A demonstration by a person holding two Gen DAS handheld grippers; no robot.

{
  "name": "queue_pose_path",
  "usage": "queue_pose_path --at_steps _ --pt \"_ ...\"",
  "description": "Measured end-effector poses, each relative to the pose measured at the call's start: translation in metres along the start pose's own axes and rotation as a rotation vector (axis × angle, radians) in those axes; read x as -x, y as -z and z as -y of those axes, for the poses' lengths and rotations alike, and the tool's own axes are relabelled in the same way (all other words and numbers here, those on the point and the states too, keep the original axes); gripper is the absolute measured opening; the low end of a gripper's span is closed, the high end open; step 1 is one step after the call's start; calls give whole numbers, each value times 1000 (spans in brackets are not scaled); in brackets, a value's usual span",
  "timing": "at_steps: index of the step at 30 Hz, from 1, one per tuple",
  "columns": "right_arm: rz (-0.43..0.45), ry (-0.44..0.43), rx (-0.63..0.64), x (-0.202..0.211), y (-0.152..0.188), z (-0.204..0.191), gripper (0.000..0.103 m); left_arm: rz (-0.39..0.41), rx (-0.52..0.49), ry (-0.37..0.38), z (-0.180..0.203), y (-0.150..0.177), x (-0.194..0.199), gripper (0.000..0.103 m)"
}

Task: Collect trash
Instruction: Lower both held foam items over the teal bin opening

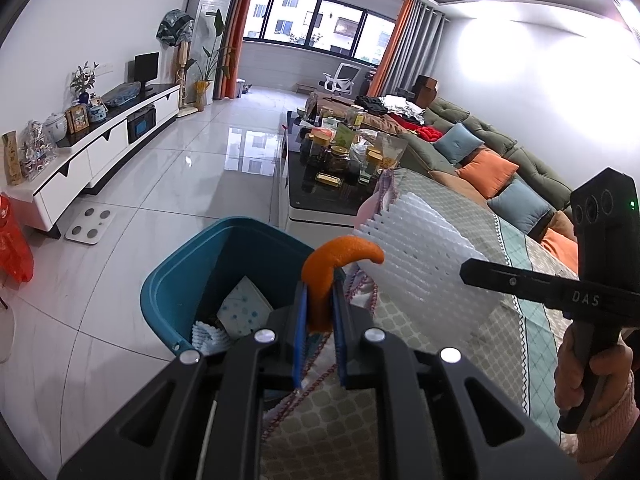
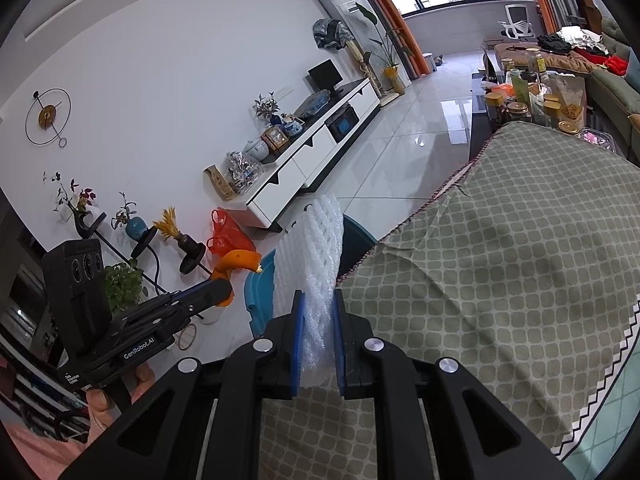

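Above bin (image 1: 168, 280): orange peel (image 1: 320, 276) upright, tip curling right.

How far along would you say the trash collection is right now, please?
Done: the teal plastic bin already holds a dotted paper packet and some white foam. In hand: the left tongs are shut on a curled orange peel above the bin, and the right tongs grip a white foam fruit net. Left: dropping both in.
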State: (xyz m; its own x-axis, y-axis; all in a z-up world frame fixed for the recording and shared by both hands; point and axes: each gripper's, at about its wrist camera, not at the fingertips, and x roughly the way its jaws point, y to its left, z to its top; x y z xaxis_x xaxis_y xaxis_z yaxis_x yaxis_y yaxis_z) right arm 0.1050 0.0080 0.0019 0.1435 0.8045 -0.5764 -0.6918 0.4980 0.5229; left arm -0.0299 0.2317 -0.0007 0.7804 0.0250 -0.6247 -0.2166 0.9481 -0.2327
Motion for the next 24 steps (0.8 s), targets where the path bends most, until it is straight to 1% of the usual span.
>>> queue_pose_path --at_steps 11,24 --pt "-14 -3 0 -13 -1 -4 13 -6 12 -12 0 2 -4 13" --pt "-31 -9 -7 -24 -2 -4 13 -9 32 -35 -13 3 -8 13"
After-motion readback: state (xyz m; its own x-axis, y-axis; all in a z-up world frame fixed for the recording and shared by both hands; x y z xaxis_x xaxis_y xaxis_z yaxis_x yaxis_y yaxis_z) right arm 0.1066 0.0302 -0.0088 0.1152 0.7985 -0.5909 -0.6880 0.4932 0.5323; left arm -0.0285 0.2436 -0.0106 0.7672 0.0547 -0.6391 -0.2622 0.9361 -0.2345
